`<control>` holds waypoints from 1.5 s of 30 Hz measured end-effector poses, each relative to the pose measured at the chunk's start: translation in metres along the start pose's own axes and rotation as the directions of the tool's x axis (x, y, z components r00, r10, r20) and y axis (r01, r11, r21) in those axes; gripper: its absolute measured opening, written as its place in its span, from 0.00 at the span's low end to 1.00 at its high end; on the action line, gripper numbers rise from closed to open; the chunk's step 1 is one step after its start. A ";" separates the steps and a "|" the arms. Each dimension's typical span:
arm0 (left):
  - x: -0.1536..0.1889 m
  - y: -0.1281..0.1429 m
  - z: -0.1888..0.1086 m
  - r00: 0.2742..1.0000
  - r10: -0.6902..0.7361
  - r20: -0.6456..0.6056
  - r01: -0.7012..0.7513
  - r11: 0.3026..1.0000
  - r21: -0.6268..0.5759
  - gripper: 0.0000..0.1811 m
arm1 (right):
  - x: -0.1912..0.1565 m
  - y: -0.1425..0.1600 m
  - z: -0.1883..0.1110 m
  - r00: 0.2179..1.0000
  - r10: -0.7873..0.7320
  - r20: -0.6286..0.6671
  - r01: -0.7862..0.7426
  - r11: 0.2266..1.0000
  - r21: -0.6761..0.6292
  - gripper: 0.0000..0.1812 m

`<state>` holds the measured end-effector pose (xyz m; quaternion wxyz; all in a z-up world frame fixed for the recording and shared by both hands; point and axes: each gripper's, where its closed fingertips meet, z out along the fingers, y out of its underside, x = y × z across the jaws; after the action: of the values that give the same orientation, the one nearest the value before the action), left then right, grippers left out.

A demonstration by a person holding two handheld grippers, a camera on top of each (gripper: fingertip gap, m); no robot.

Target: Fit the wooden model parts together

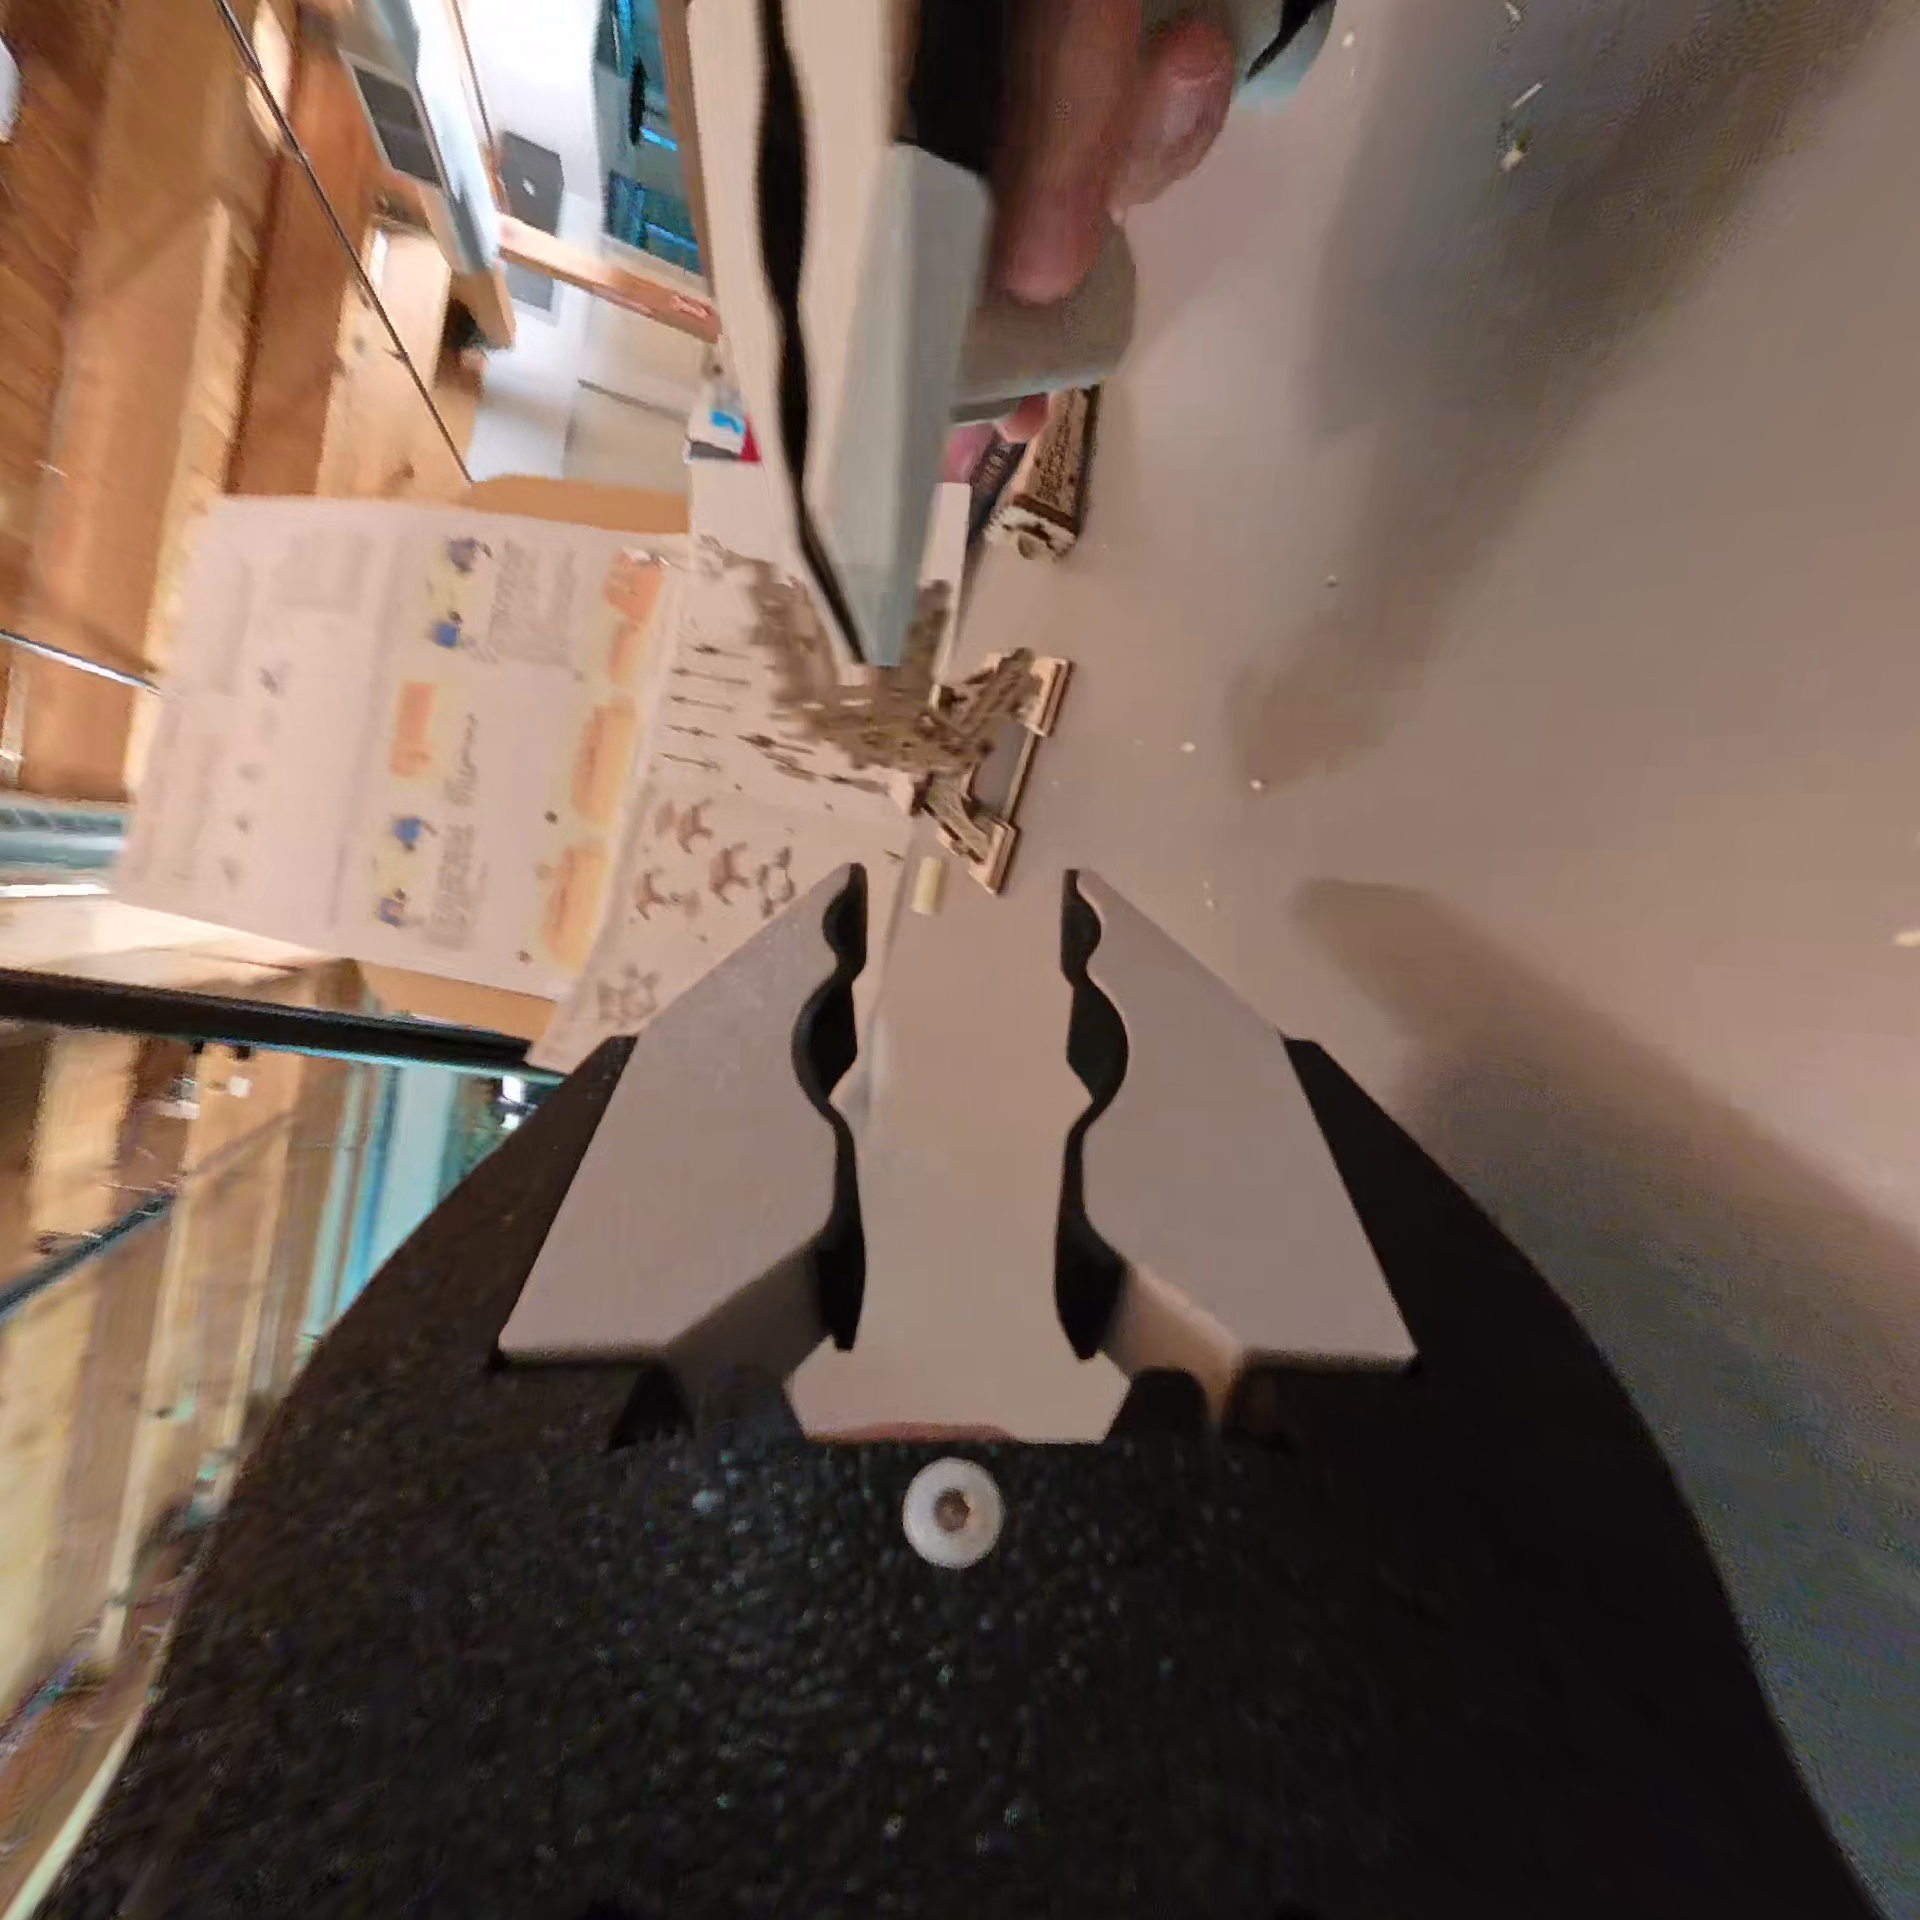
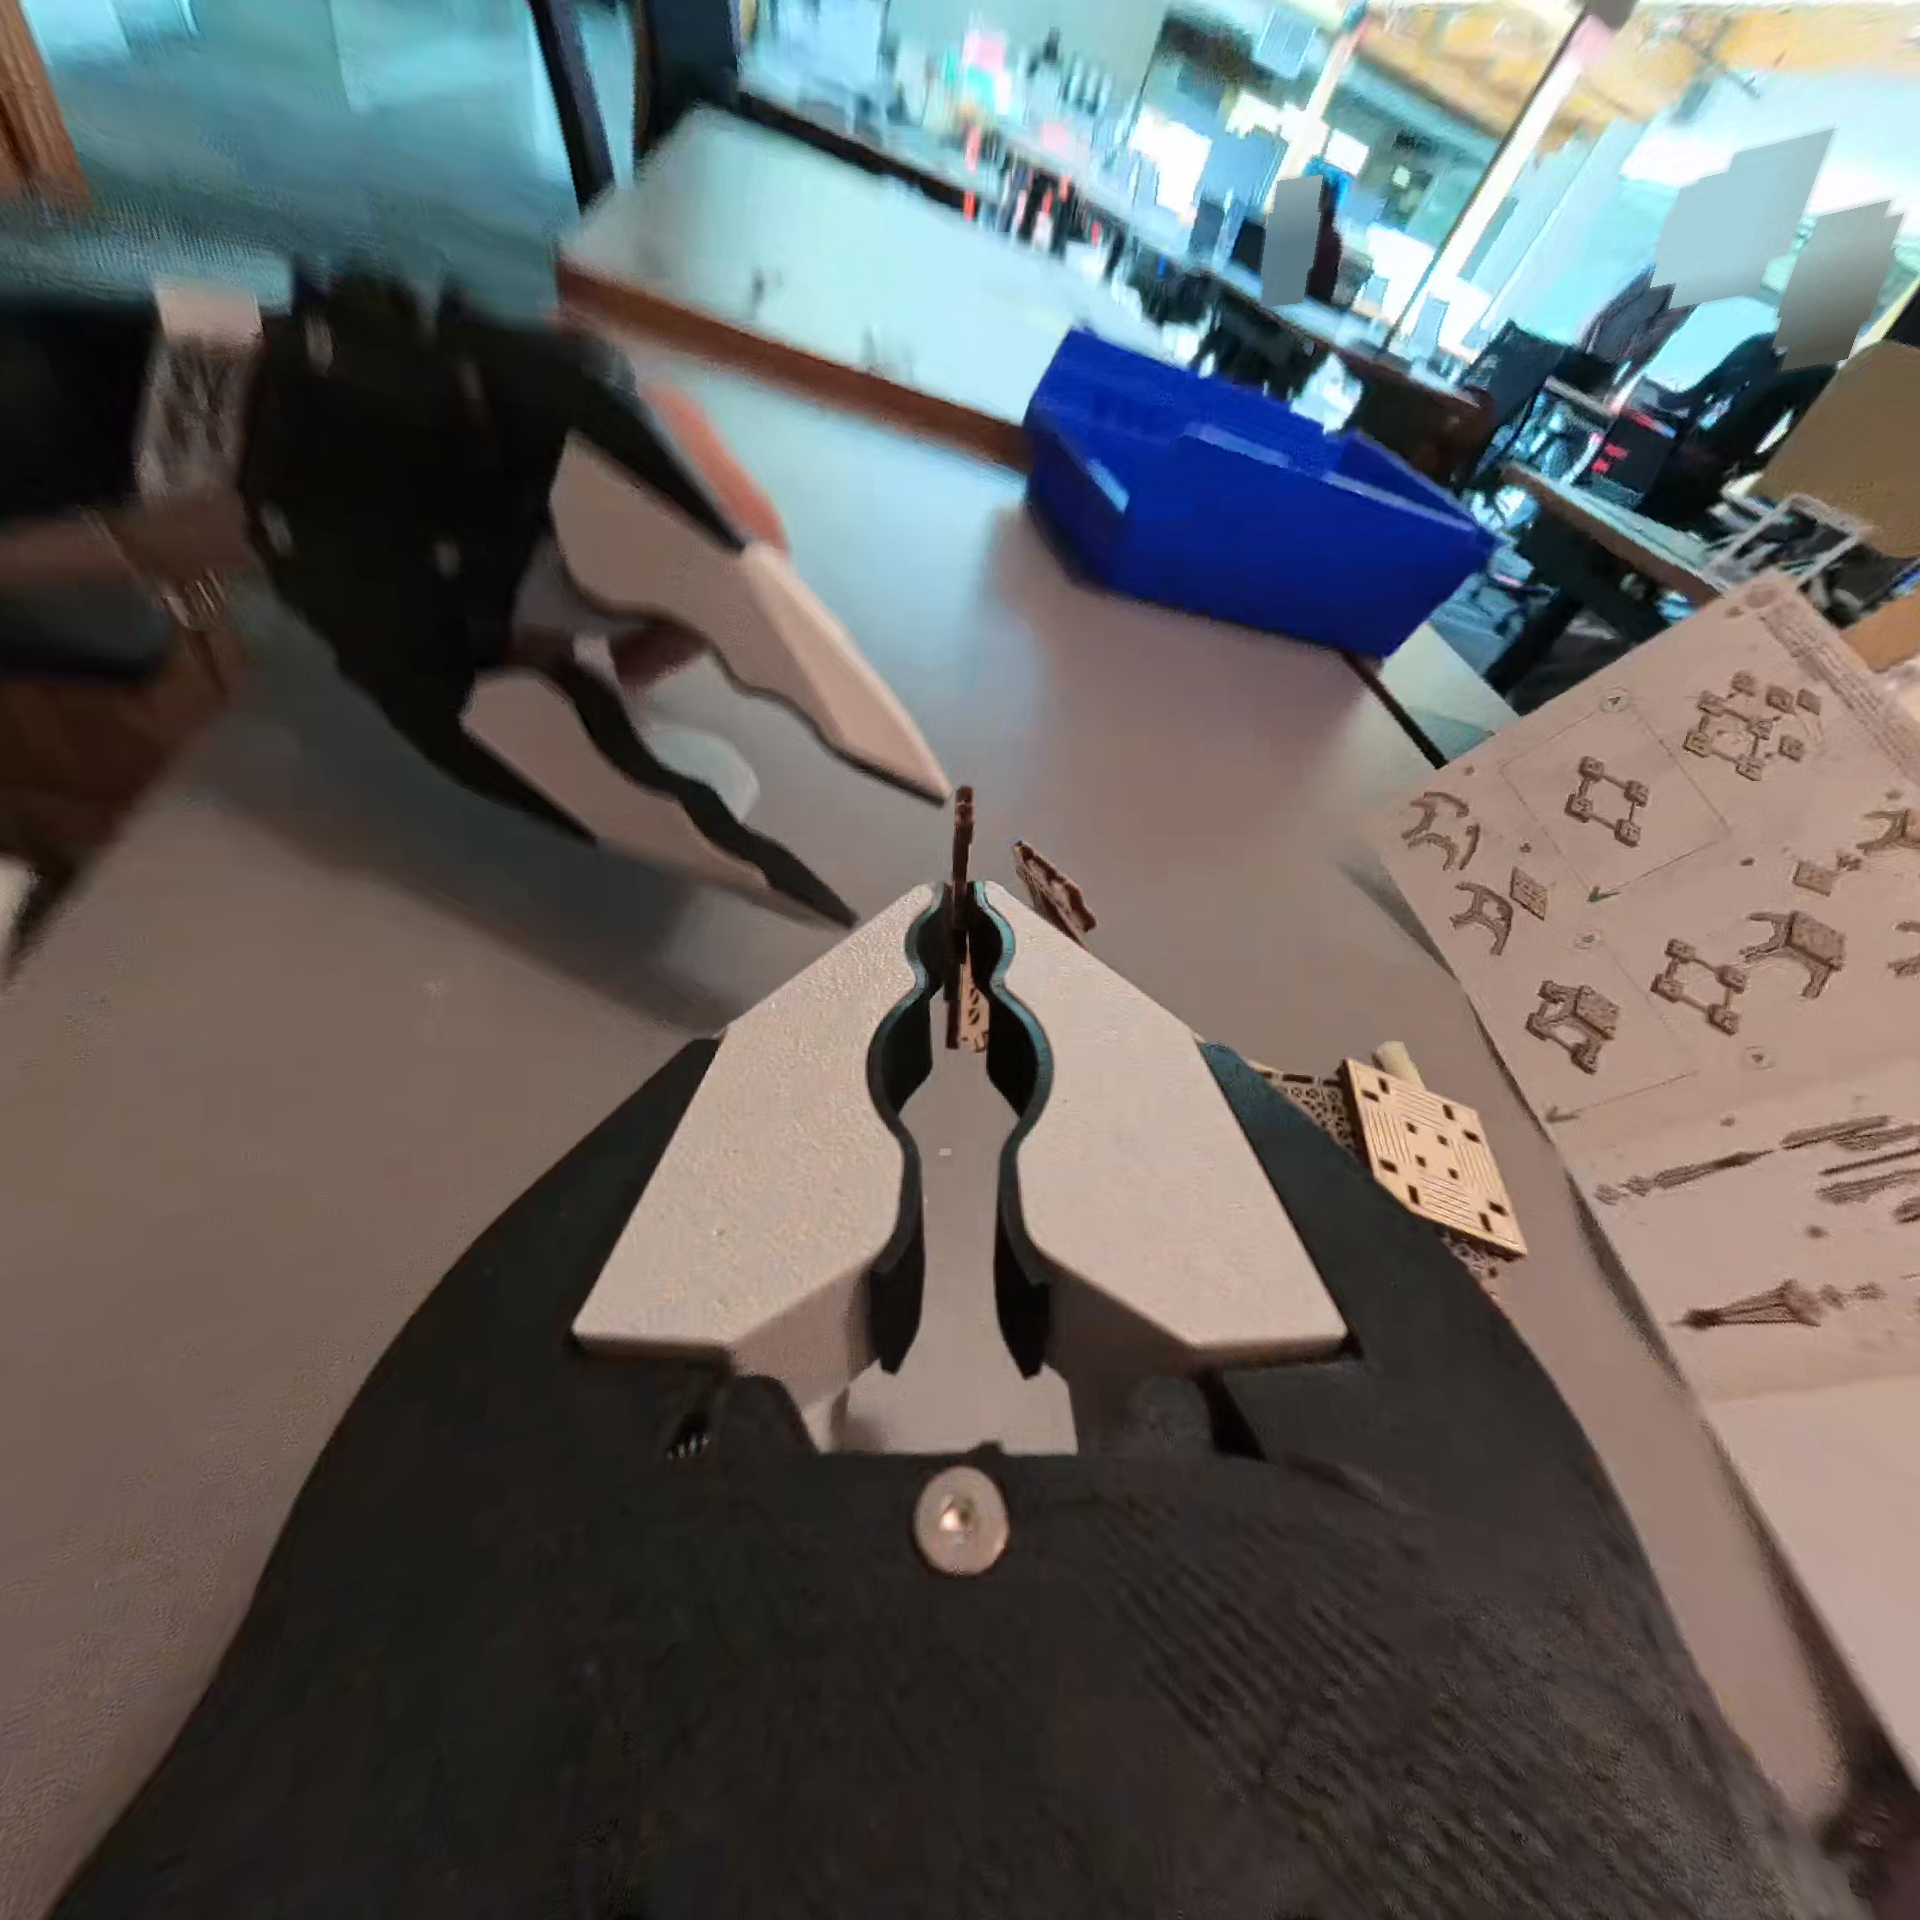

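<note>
My right gripper (image 2: 958,899) is shut on a thin flat wooden part (image 2: 962,862), seen edge-on and sticking up past the fingertips. In the left wrist view the right gripper (image 1: 881,629) comes in from the top and holds that lattice-cut part (image 1: 868,727) just above a wooden frame piece (image 1: 1003,774) on the grey table. My left gripper (image 1: 964,878) is open and empty, a short way from the frame. It also shows in the right wrist view (image 2: 896,857), jaws apart, close to the held part. A small wooden piece (image 2: 1055,888) lies just beyond my right fingers.
A printed instruction sheet (image 2: 1714,935) lies at the right, also in the left wrist view (image 1: 416,727). A square wooden plate (image 2: 1434,1164) rests on other parts beside my right gripper. A blue bin (image 2: 1247,499) stands farther back. A small cream peg (image 1: 928,888) lies near my left fingertips. My right fingertips sit around 4 centimeters from my left ones. The square wooden plate (image 2: 1434,1164) is about 15 centimeters from both grippers' fingertips.
</note>
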<state>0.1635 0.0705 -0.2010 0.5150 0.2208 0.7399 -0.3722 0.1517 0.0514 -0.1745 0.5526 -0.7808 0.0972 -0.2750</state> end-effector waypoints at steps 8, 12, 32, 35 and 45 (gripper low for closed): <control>0.018 0.000 -0.016 0.926 -0.327 -0.187 0.336 0.942 0.016 0.12 | -0.034 0.048 0.028 0.973 -0.209 0.102 0.228 0.944 -0.237 0.00; 0.017 -0.015 -0.021 0.867 -0.412 -0.279 0.444 0.894 0.060 0.13 | -0.030 0.036 0.027 0.979 -0.191 0.076 0.203 0.960 -0.191 0.00; 0.024 -0.022 -0.025 0.199 -0.733 -0.650 0.854 0.455 -0.252 0.00 | -0.035 0.023 0.012 0.980 -0.017 0.196 0.028 0.998 -0.052 0.10; 0.023 -0.025 -0.021 0.135 -0.720 -0.681 0.849 0.438 -0.295 0.00 | -0.038 0.020 0.010 0.976 -0.003 0.218 0.012 0.999 -0.041 0.03; 0.015 -0.036 -0.018 0.132 -0.678 -0.723 0.846 0.457 -0.275 0.00 | -0.040 0.027 0.004 0.965 0.049 0.258 -0.028 0.996 -0.086 0.06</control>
<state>0.1215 0.0607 -0.2000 -0.1363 -0.0070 0.8413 -0.5231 0.1250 0.0628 -0.2132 0.5333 -0.8300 0.0505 -0.1554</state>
